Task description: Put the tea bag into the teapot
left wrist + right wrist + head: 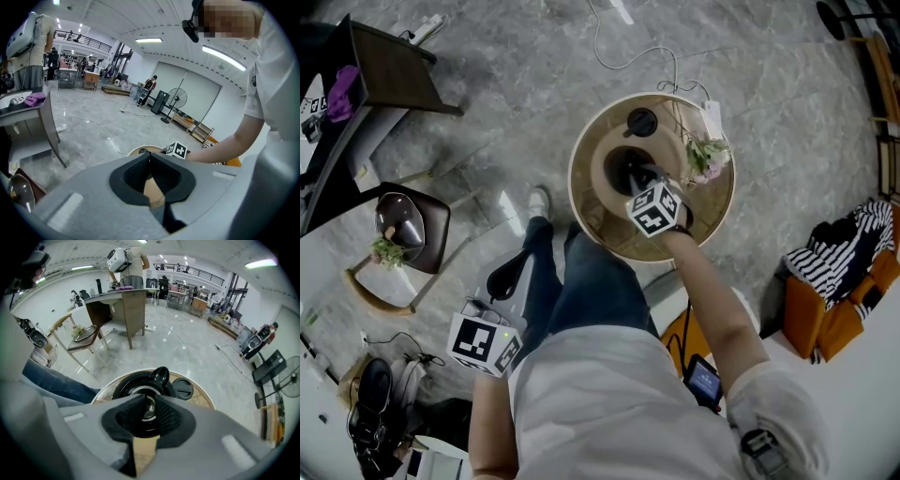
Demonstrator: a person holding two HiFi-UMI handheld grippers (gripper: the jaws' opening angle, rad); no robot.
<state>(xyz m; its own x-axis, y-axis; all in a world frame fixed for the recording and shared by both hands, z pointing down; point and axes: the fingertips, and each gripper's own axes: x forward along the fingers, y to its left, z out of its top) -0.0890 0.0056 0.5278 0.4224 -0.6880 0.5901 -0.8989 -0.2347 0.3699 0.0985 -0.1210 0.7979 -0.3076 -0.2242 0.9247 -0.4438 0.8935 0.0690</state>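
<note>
The right gripper (150,397) hangs just over the open mouth of the black teapot (125,384). Its fingers are narrowly apart, with nothing between them. The teapot stands near the middle of the round tabletop (202,397), and its lid (182,388) lies beside it toward the far edge. Something shines inside, maybe a strainer; I cannot make out the tea bag. The left gripper (149,155) is off the table, its fingers pressed together and empty.

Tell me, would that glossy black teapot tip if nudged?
The glossy black teapot looks squat and wide, so it would probably slide rather than tip. Its shine suggests ceramic or glass: likely heavy, slippery, breakable. With its round black lid off beside it, nothing can fall.
</note>
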